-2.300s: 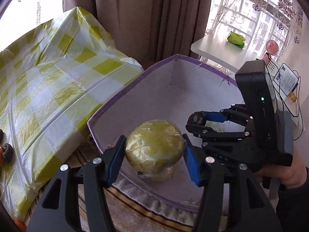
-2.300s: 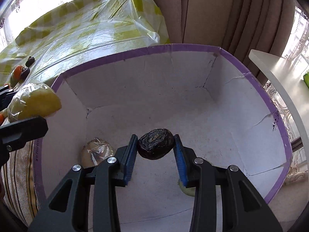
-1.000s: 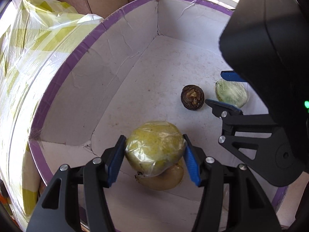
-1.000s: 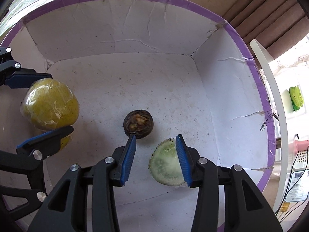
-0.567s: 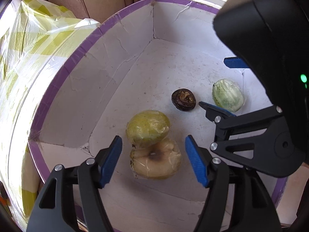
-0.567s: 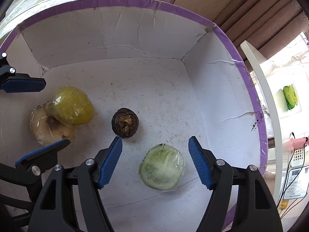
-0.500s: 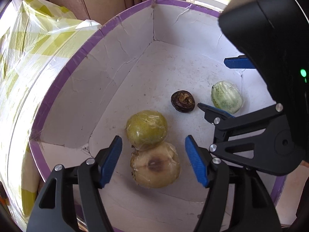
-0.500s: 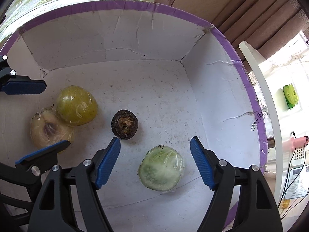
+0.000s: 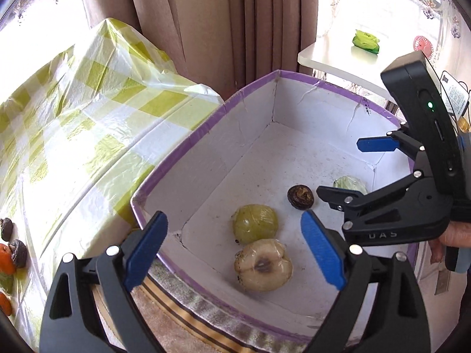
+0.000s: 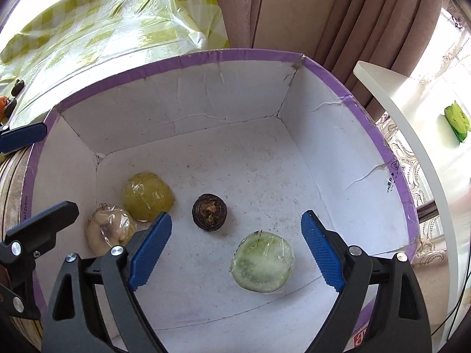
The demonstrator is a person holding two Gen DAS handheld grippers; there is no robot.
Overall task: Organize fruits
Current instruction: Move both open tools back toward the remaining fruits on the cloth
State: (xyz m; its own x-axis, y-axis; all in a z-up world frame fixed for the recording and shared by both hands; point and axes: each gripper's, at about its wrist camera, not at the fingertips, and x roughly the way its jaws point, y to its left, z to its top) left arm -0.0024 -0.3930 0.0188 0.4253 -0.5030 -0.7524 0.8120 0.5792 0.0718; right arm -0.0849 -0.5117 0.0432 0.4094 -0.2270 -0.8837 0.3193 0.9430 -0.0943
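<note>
A white box with a purple rim holds several fruits. A wrapped yellow-green fruit lies beside a wrapped pale cut fruit. A dark brown fruit lies in the middle and a wrapped pale green fruit at the right. My left gripper is open and empty above the box's near-left edge. My right gripper is open and empty above the box floor.
A table with a yellow-checked plastic cover stands left of the box, with orange and dark fruits at its near edge. Brown curtains hang behind. A white side table with a green packet is at the back right.
My left gripper let go of the yellow-green fruit and my right gripper let go of the dark fruit into the box. Both have opened and drawn back and up.
</note>
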